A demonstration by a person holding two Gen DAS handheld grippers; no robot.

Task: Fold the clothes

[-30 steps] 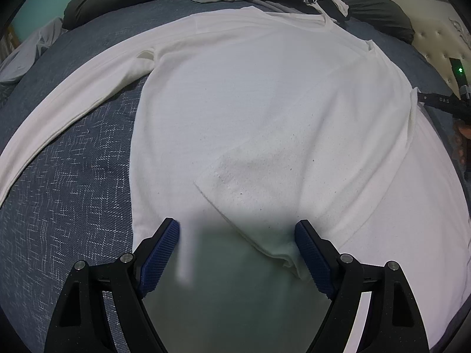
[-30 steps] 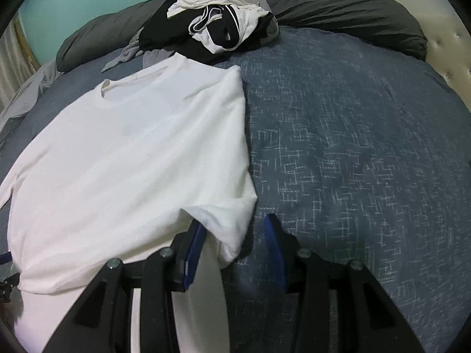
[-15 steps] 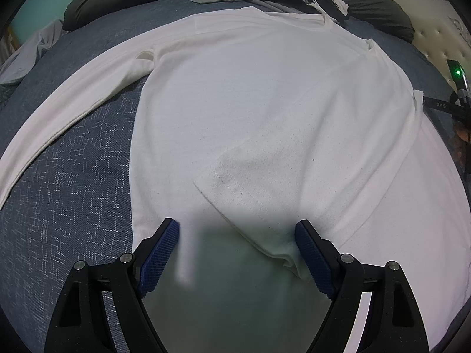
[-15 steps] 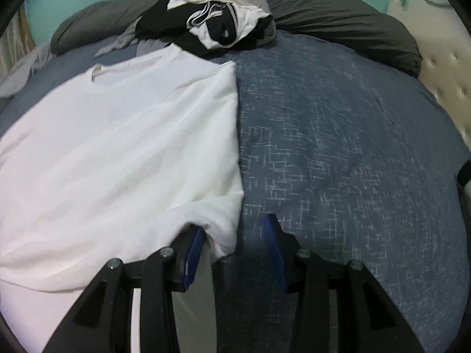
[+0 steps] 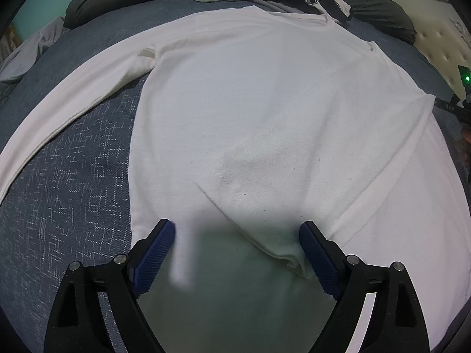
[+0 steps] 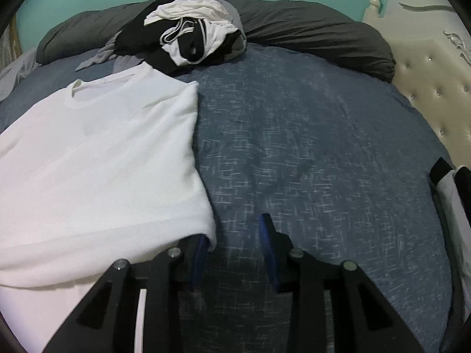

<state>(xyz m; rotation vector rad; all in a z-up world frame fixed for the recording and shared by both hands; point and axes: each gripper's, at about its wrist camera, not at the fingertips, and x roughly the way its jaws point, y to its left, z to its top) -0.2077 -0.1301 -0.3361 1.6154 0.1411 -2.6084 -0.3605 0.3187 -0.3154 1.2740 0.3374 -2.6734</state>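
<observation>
- Two hand-held grippers over one big bed: blue-grey cover with a pale crosshatch weave, soft, will give under any push.
- White long-sleeve shirt lies flat in the middle of the bed, neck towards the far end; thin knit, matte, slightly pilled, limp.
- Right side of the shirt looks turned in: straight folded edge in the right view, and the sleeve end lies diagonally across the body near the hem.
- Left sleeve is spread out long over the cover, well apart from the body lower down.
- Judgement: shirt is part-folded. The spread left sleeve reads as the side not yet brought in. Doing it well means pinching both layers, lifting low, and laying it so the edge matches the right side, no dragging of the body.
- Dark pillow along the far end, with a black, white and grey clothes pile on it, crumpled.
- Left hand-held gripper: fingers wide apart, straddling the hem and cuff, holding nothing.
- Right hand-held gripper: fingers apart, left pad touching the shirt's corner, nothing clamped.
</observation>
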